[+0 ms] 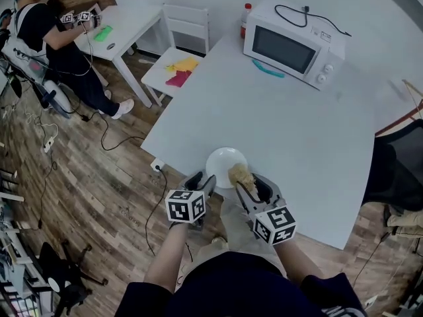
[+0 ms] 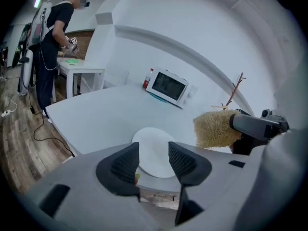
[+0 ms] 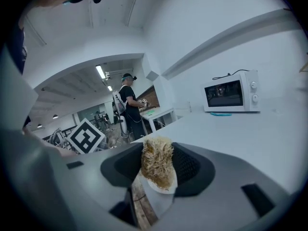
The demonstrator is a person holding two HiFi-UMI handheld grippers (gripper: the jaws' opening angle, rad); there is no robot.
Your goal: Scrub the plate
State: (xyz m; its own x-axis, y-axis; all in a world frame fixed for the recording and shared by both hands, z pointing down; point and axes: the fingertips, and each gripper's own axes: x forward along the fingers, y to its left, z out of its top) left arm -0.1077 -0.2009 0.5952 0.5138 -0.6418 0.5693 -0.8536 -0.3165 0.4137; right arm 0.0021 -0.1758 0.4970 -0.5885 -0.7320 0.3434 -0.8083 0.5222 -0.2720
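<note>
Left gripper (image 2: 153, 154) hovers open-jawed just before the plate (image 2: 150, 137).

Likely lab: white table (image 1: 297, 144), microwave (image 1: 291, 45), floor cables (image 1: 112, 139), second rigged person (image 1: 46, 32).

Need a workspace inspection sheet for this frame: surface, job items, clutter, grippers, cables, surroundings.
Surface: large white table, bare around the plate.
Job's things: round white plate flat near the table's near edge; tan fibrous scrubber with wooden handle over its right rim, contact unclear.
Clutter: white microwave, red-capped bottle, teal strip, all at the far side.
Grippers: left gripper open, empty; right gripper shut on the scrubber.
Cables: black cord on the microwave; floor cords.
Surroundings: white chair with yellow and pink cloths; person at a small white table.
</note>
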